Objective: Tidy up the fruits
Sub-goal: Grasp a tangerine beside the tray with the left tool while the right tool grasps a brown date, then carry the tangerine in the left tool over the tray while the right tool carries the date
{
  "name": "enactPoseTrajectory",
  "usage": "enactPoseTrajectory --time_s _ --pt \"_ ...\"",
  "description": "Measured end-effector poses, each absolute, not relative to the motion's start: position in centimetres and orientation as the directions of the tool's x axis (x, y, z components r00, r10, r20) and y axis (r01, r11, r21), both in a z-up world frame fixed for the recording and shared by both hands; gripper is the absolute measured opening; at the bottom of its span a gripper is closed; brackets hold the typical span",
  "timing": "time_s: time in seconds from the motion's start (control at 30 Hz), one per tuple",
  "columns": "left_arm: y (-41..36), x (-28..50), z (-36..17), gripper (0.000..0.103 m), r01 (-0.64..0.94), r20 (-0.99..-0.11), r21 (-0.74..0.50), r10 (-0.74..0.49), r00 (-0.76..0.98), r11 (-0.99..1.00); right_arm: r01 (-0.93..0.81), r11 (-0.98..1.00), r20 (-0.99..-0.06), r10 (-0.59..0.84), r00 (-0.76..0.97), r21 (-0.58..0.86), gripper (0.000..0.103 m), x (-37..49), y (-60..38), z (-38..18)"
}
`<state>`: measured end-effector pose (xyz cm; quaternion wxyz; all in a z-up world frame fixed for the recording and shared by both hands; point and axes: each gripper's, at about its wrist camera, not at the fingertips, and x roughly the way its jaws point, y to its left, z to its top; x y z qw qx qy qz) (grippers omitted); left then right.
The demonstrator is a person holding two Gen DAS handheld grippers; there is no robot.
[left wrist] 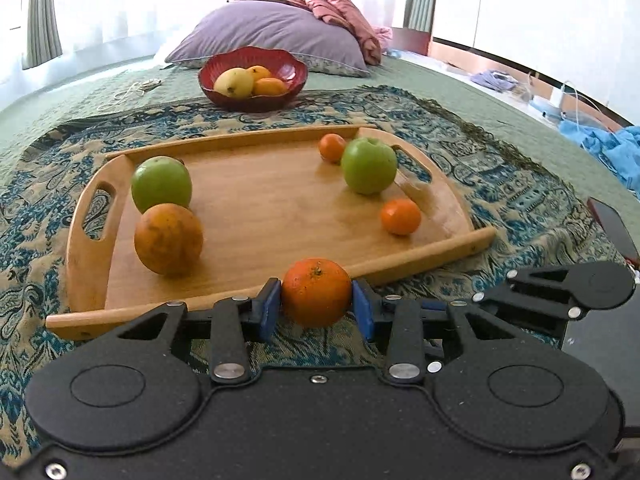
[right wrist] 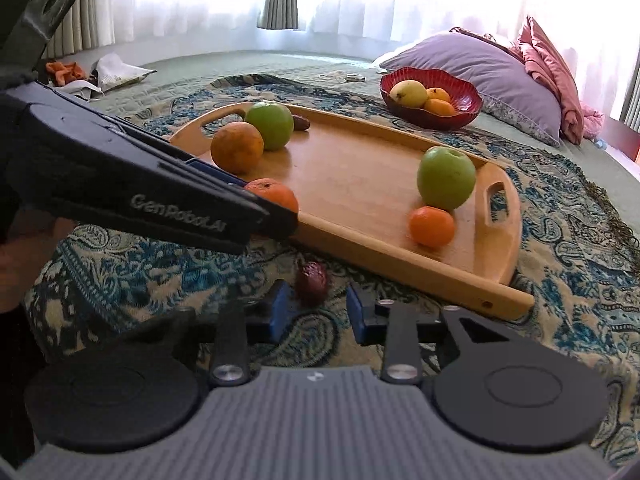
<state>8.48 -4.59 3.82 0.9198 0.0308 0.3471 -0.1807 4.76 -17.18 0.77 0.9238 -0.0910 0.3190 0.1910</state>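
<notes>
My left gripper [left wrist: 316, 304] is shut on an orange [left wrist: 316, 291] at the near edge of the wooden tray [left wrist: 280, 200]; it also shows in the right wrist view [right wrist: 274, 194]. On the tray lie two green apples [left wrist: 161, 183] [left wrist: 369, 165], a large dull orange [left wrist: 168, 239] and two small tangerines [left wrist: 400, 216] [left wrist: 331, 147]. A red bowl [left wrist: 253, 78] behind the tray holds a yellow mango and oranges. My right gripper [right wrist: 316, 308] is open over the cloth, its blue pads [right wrist: 280, 312] on either side of a dark reddish date [right wrist: 312, 282] lying in front of the tray.
The tray sits on a blue patterned cloth [left wrist: 500, 152] on a green bed. A purple pillow [left wrist: 272, 32] and pink blanket [left wrist: 340, 8] lie behind the bowl. A dark phone [left wrist: 614, 224] lies at the right. Another date [right wrist: 300, 122] sits at the tray's far rim.
</notes>
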Motion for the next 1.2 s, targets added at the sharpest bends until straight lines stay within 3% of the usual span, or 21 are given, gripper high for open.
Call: enactPoseTrajectory --time_s 0.27,1.2 --pt "-4.5 9.0 3.9 0.037 0.337 -0.646 -0.064 -0.297 0.703 0.939 -0.388 0.922 -0.634 0.3 0.713 0.0 0.022 5.4 -16.9 0.6" --pt "-3.1 11.1 5.4 0.037 0.278 -0.609 -0.069 -0.261 0.749 0.958 -0.315 0.949 -0.555 0.256 0.792 -0.012 0.021 6.0 -18.1 3.1"
